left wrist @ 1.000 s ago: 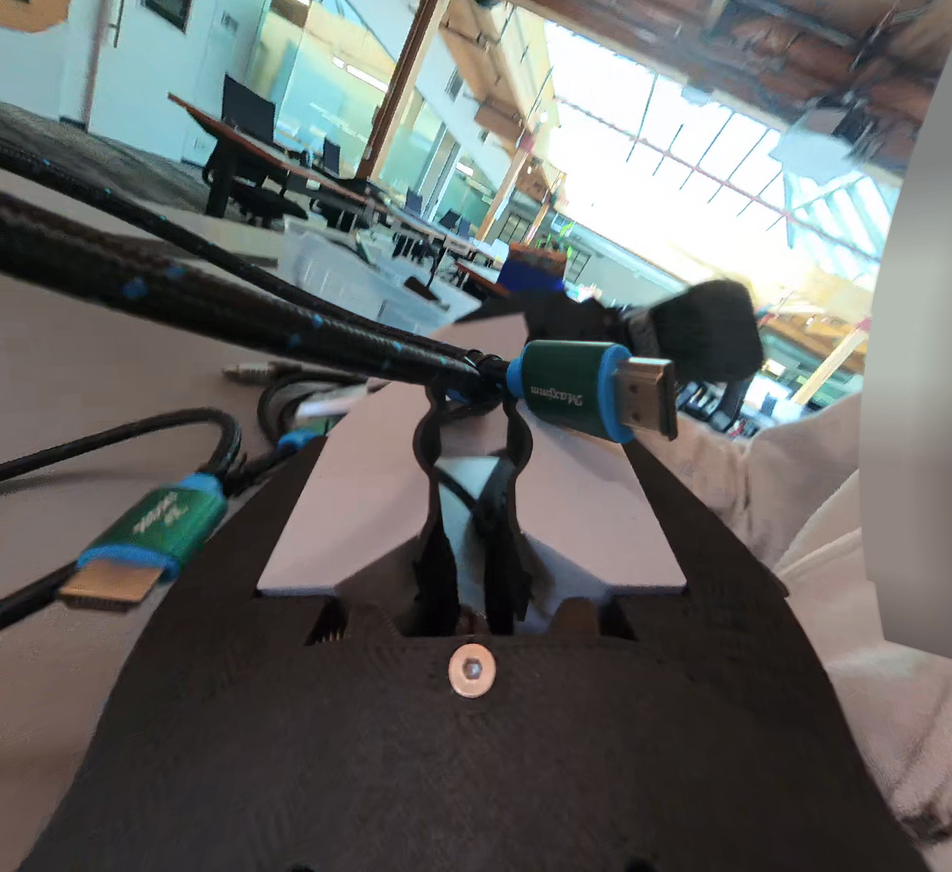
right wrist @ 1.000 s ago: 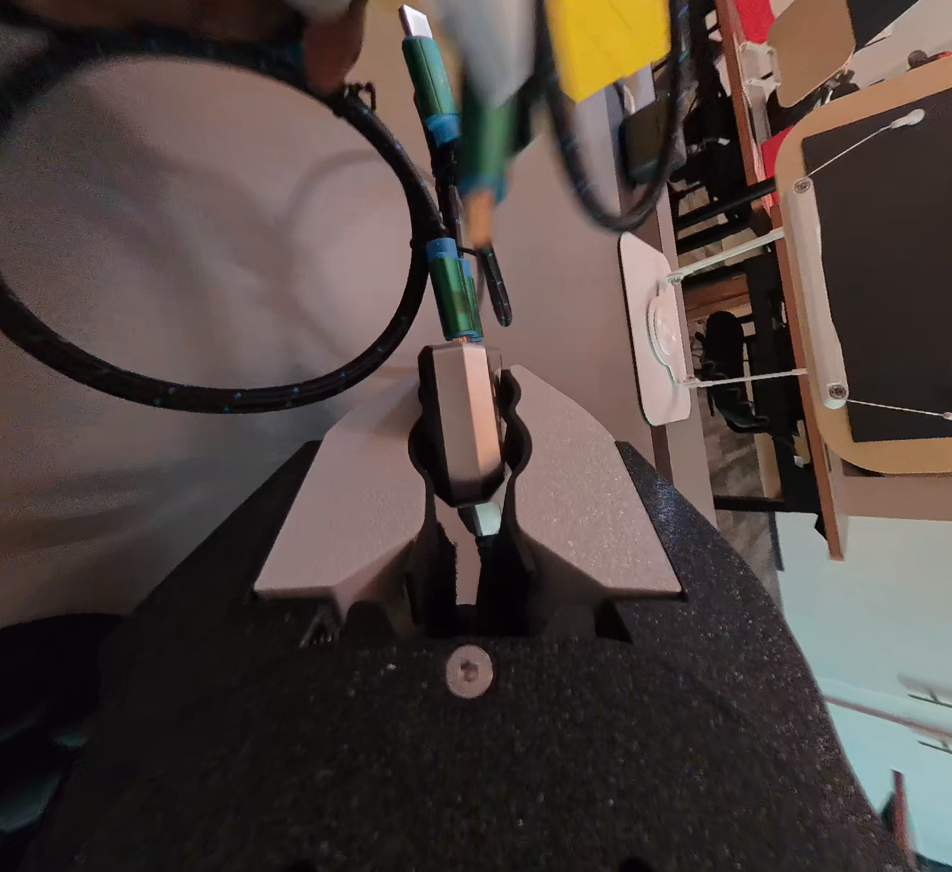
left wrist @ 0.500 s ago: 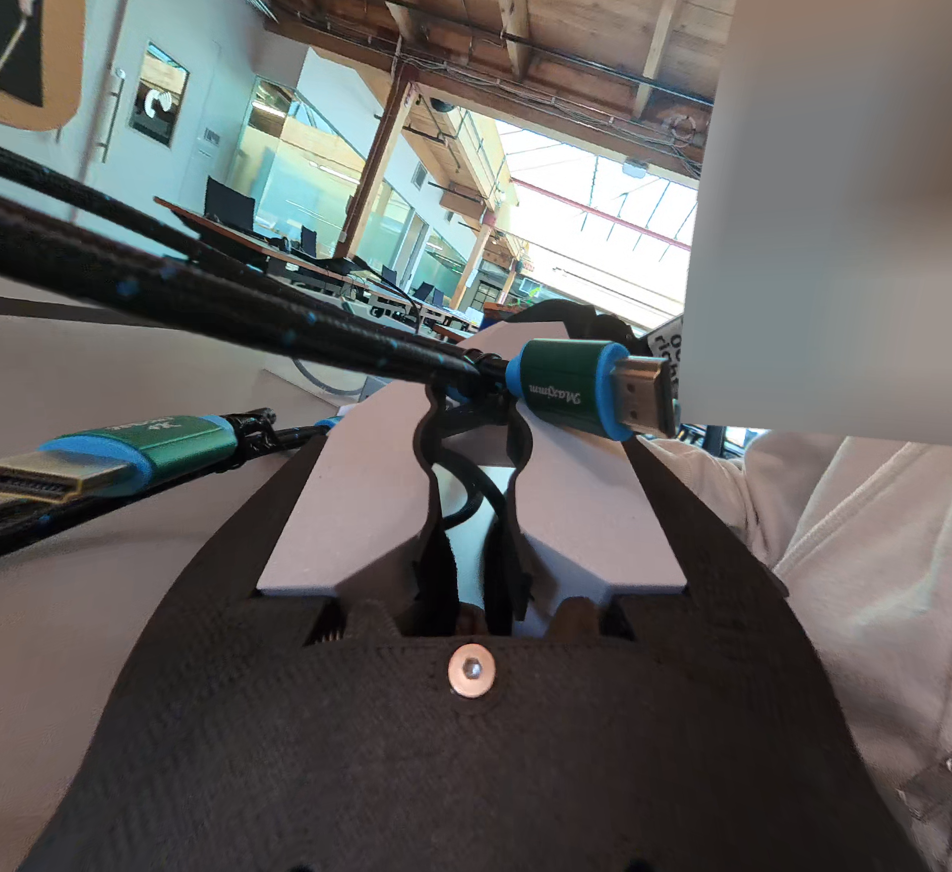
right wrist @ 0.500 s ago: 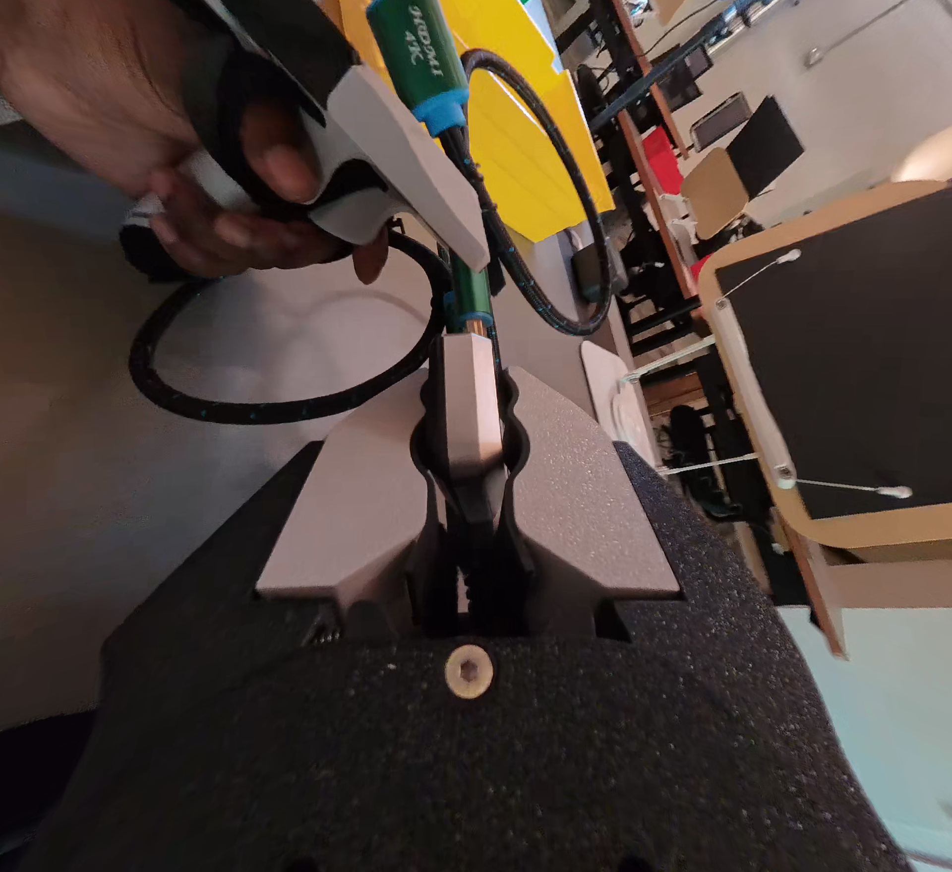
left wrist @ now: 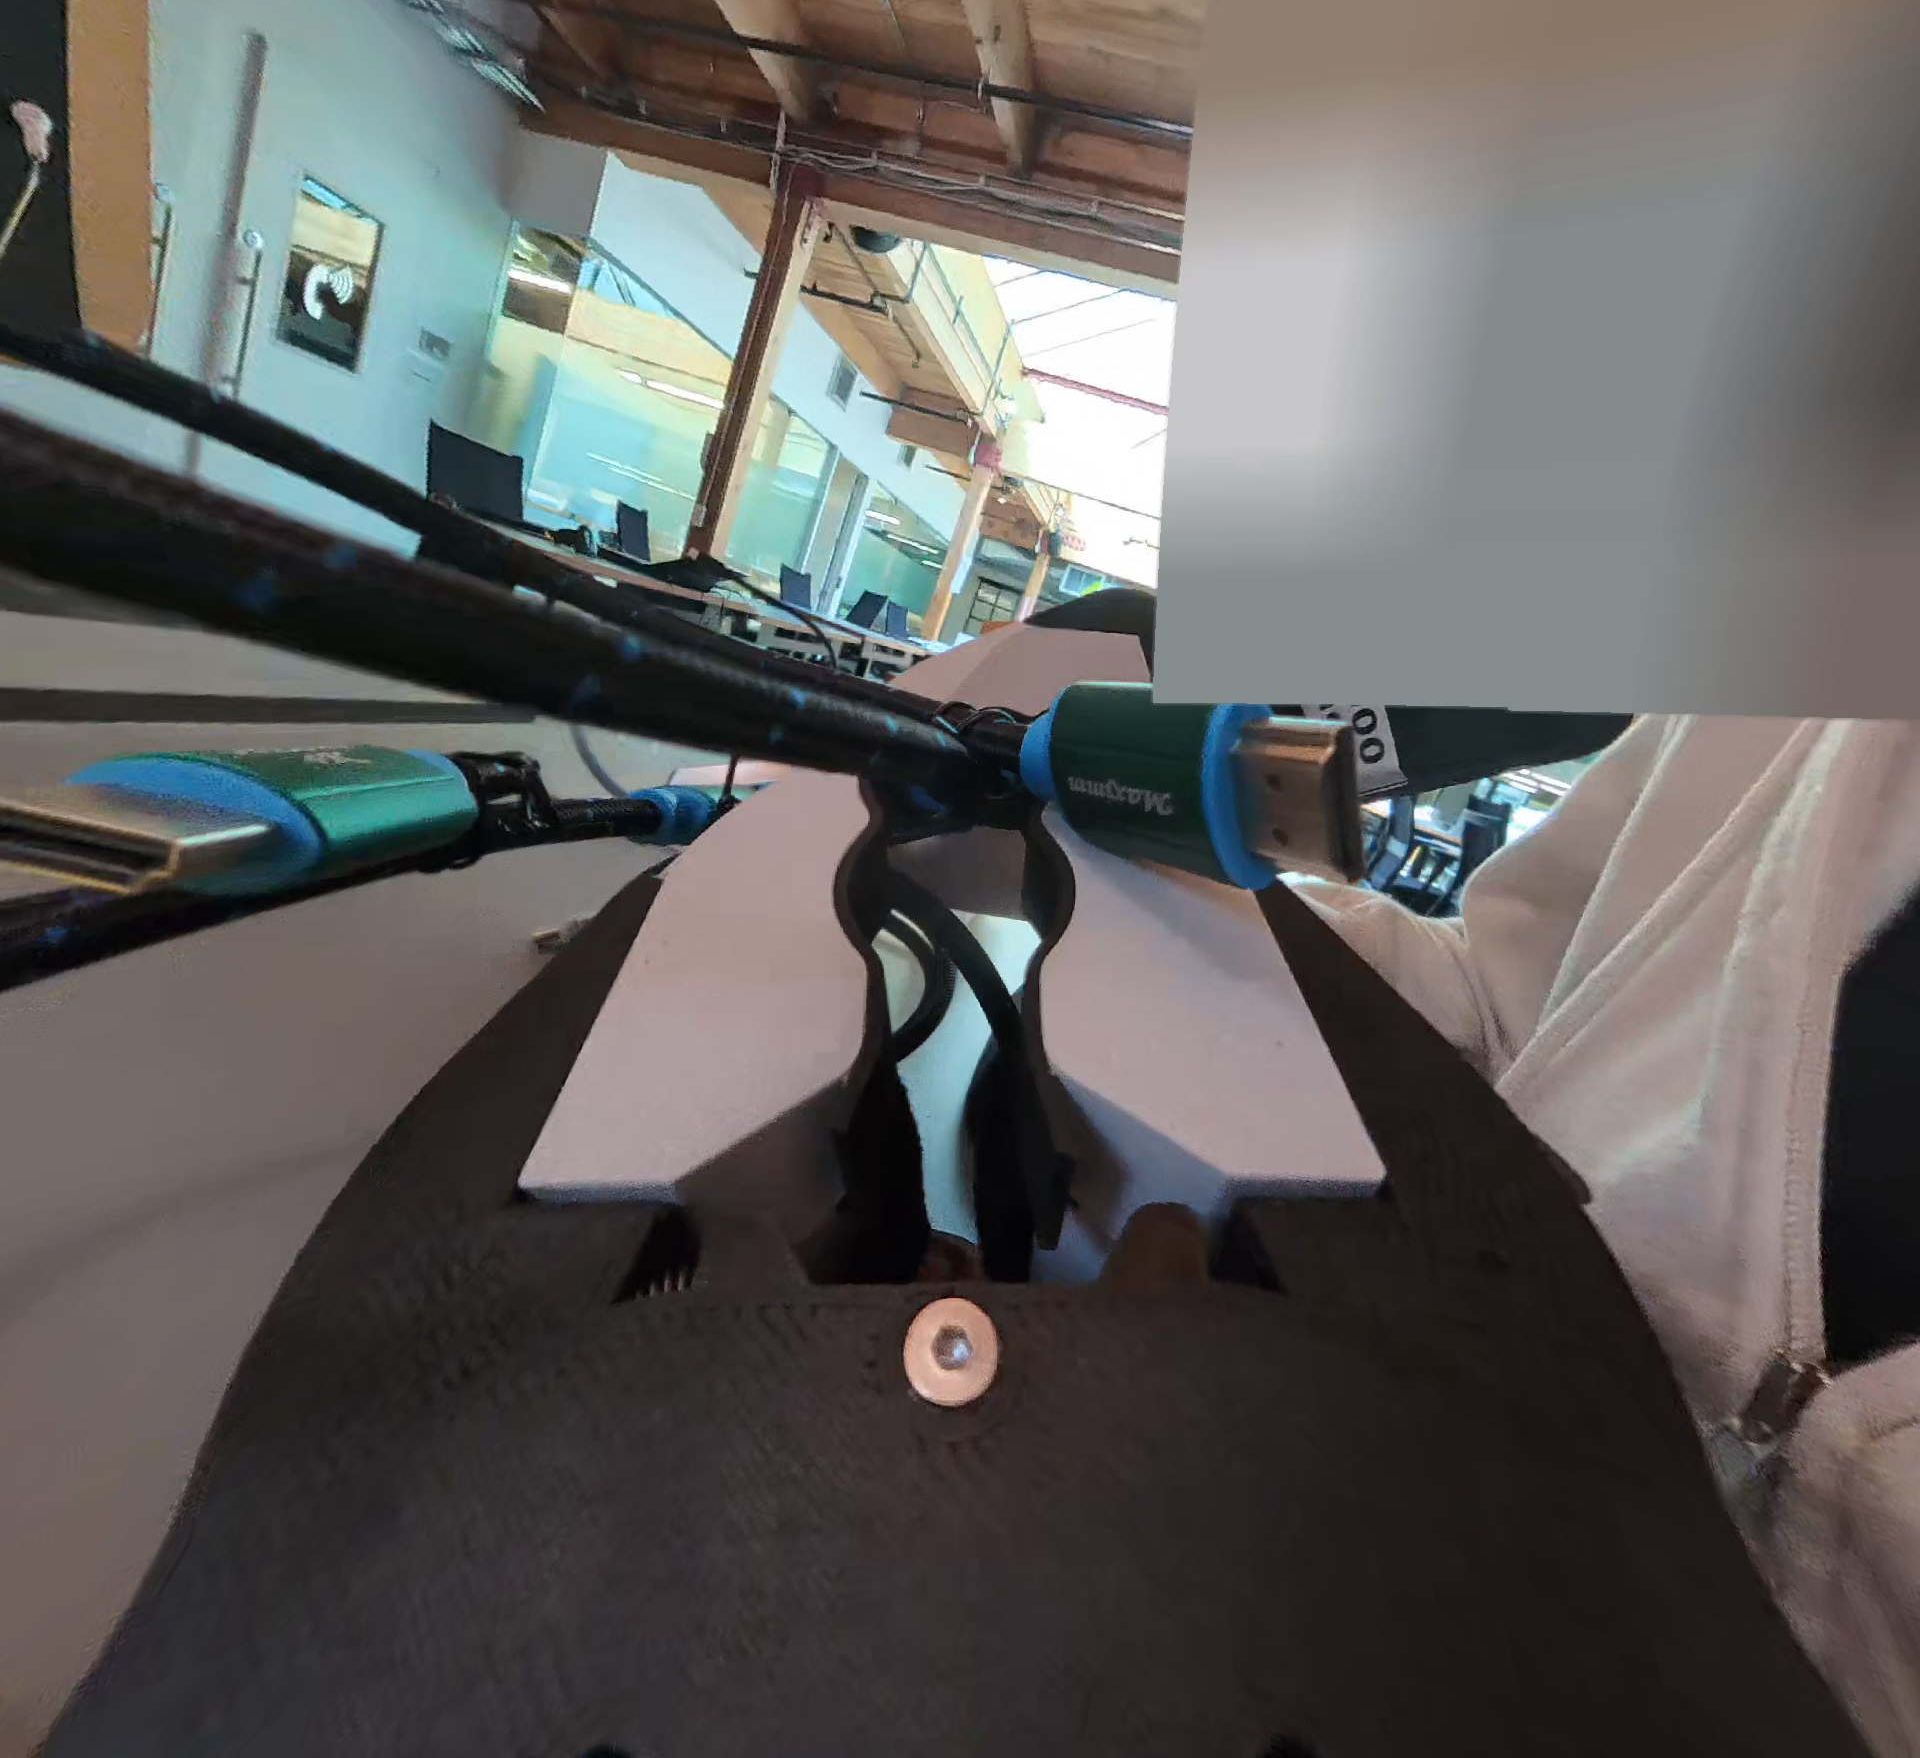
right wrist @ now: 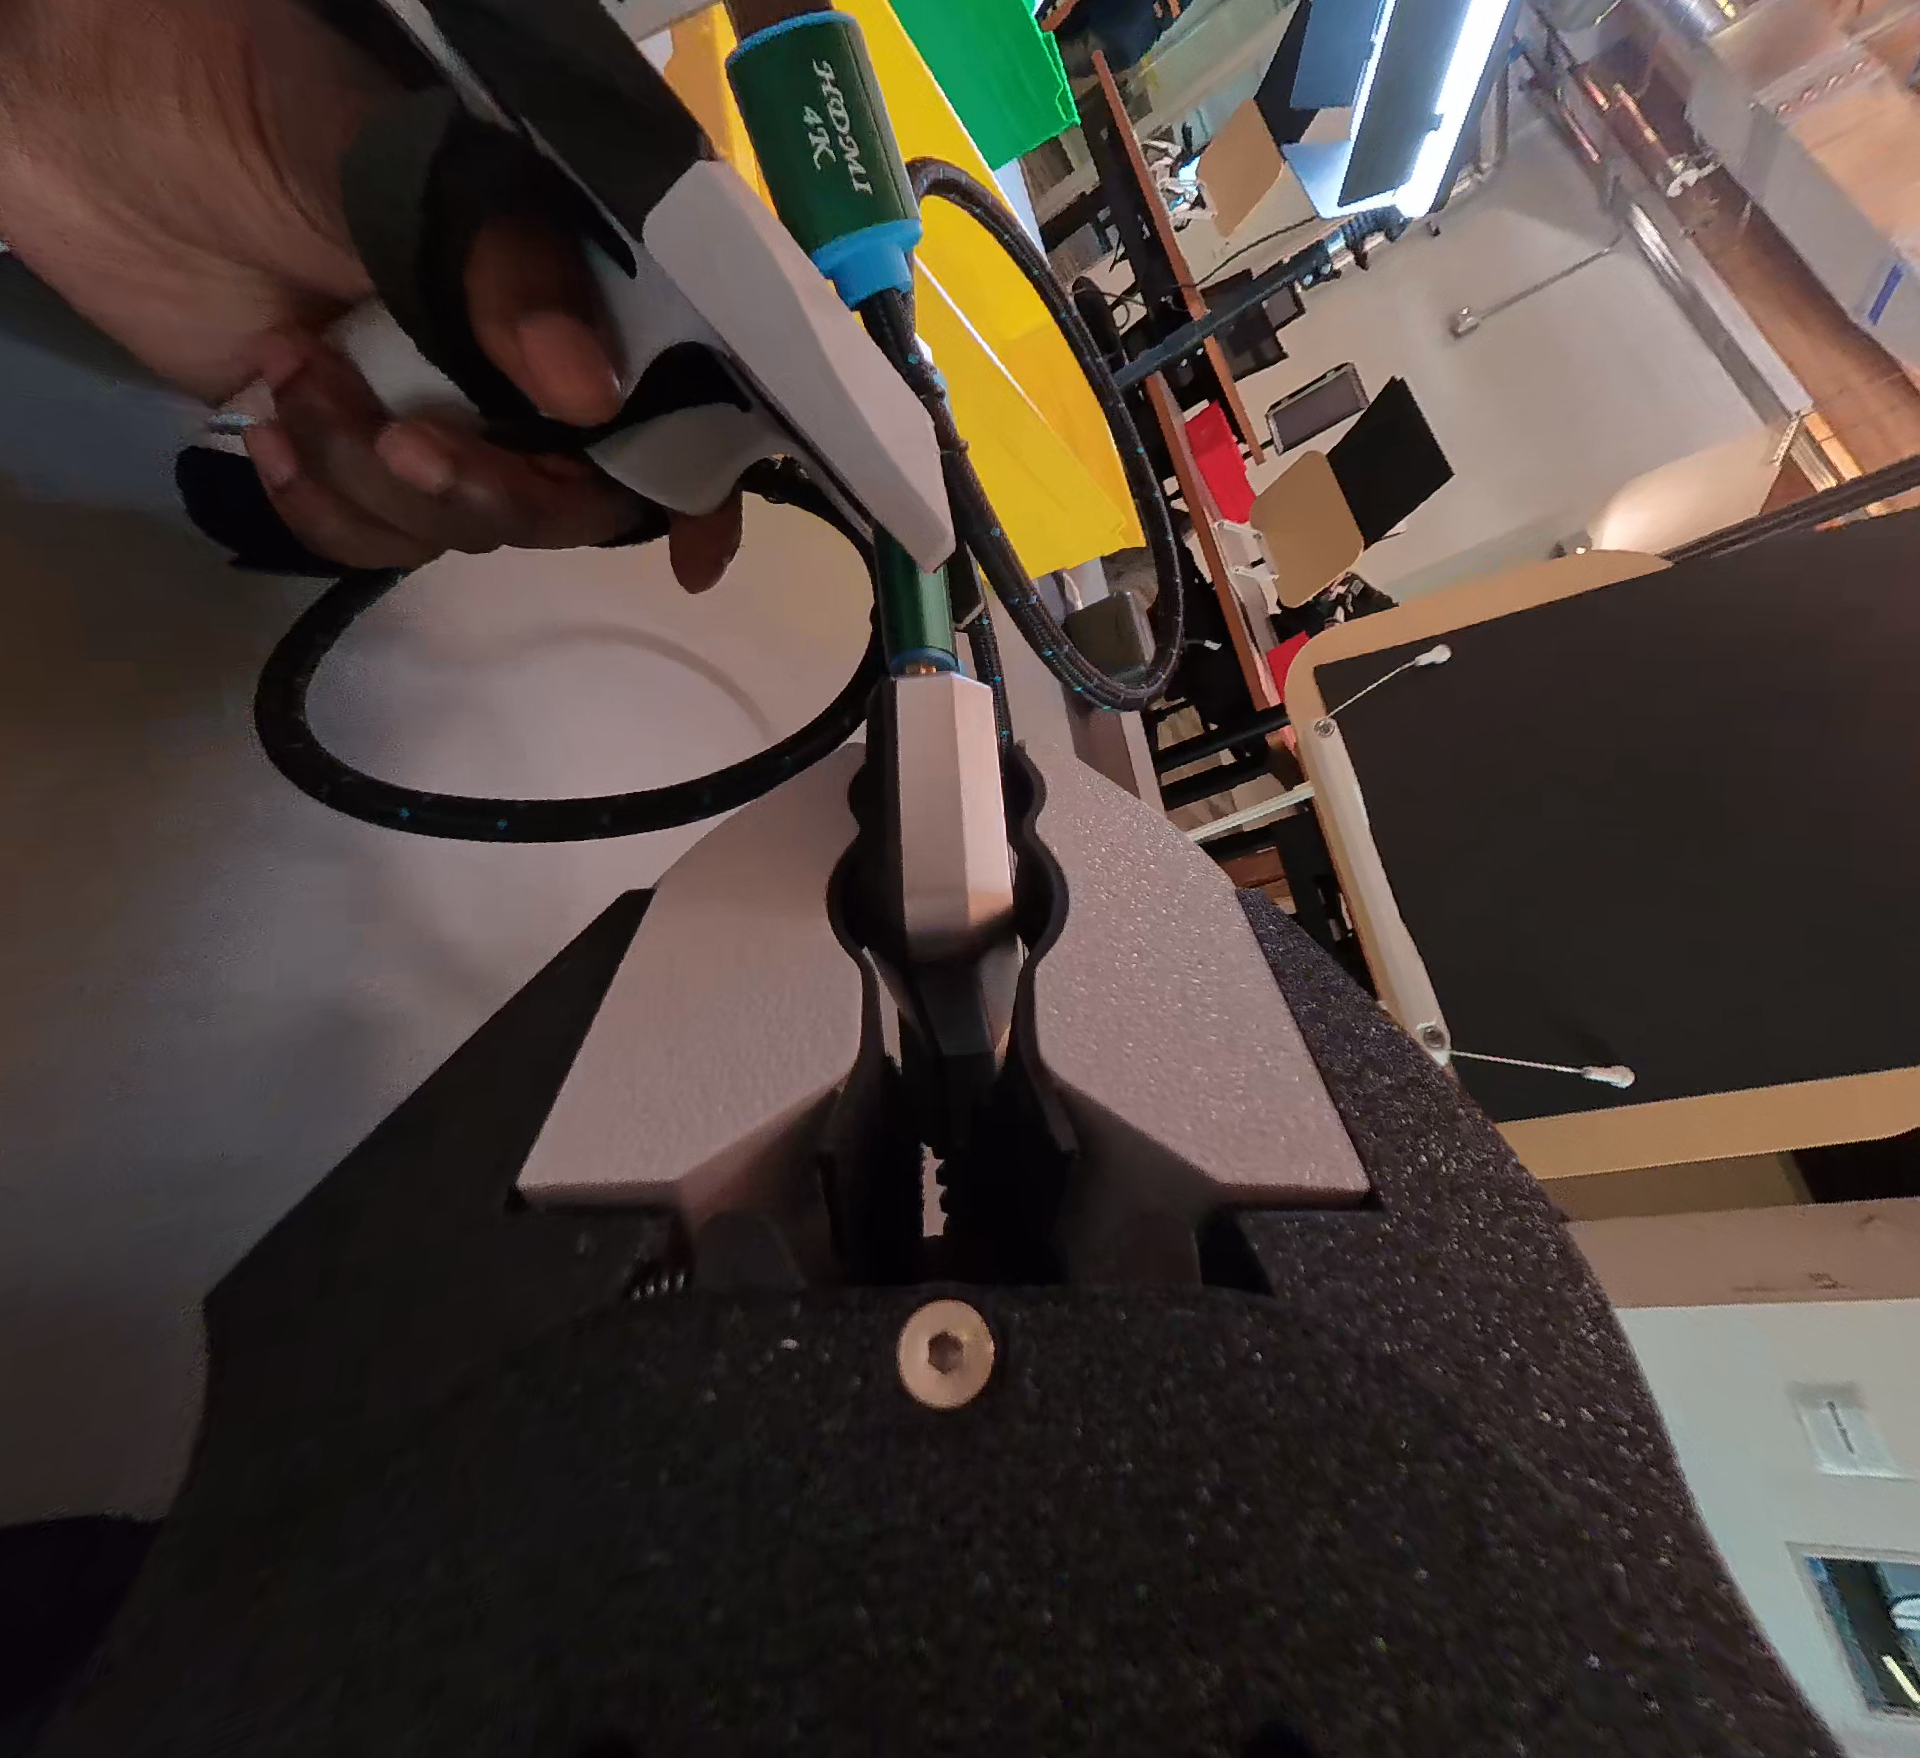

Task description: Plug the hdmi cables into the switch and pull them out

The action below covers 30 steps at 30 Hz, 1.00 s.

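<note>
Your left hand-held gripper (left wrist: 951,778) clamps a braided cable behind its green plug (left wrist: 1143,789); your right hand-held gripper (right wrist: 945,835) clamps the grey switch (right wrist: 951,815), its ports hidden.

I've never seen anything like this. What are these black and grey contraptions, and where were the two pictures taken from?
There is no robot here. A person holds two hand-worked grippers, each with a camera looking along its jaws. One picture comes from the left gripper, whose jaws are shut on a braided cable just behind its green plug. The other comes from the right gripper, shut on a small silver switch with a plugged-in connector in its end. That view also shows the person's hand working the left gripper. A loose plug shows over the grey table.
</note>
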Motion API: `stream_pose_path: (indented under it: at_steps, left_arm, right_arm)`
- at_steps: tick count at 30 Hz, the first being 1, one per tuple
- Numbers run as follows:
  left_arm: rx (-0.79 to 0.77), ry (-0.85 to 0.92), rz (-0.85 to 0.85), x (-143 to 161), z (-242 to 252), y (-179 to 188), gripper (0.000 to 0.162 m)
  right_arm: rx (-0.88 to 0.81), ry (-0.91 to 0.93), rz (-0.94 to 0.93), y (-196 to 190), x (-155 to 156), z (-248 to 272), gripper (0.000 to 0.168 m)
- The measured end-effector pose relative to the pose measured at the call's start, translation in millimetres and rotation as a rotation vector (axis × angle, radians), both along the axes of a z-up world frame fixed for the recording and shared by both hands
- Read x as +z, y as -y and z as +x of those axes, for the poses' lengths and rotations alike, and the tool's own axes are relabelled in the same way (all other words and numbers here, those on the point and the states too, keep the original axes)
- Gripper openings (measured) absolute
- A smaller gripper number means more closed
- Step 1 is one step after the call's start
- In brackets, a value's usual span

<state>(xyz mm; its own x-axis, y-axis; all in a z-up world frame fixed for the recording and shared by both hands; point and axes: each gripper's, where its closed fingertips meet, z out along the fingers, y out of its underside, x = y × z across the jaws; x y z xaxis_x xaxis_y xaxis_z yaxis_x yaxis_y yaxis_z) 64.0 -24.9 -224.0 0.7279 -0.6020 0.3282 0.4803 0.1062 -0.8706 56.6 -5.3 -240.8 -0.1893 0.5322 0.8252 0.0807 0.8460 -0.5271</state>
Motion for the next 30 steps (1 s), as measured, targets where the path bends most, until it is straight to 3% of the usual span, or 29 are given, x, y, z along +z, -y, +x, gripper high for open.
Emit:
stream_pose_path:
  at_steps: [4, 14, 20, 30]
  left_arm:
    - [-0.106, 0.069, -0.016, 2.2, 2.5, 6.4, 0.021]
    - [-0.182, 0.252, -0.073, 4.8, 3.2, 10.4, 0.021]
    - [-0.087, 0.188, -0.053, 9.7, 3.2, 9.3, 0.022]
    - [0.083, 0.378, -0.033, 16.3, -12.3, 7.6, 0.022]
  right_arm:
    - [0.006, 0.010, 0.052, 5.4, 1.1, 0.3, 0.020]
    - [-0.009, 0.017, 0.135, 9.6, 1.4, 0.6, 0.020]
    - [-0.042, -0.023, 0.044, 10.8, 4.0, 0.7, 0.019]
    - [-0.151, -0.078, -0.081, 13.8, 5.8, -10.2, 0.019]
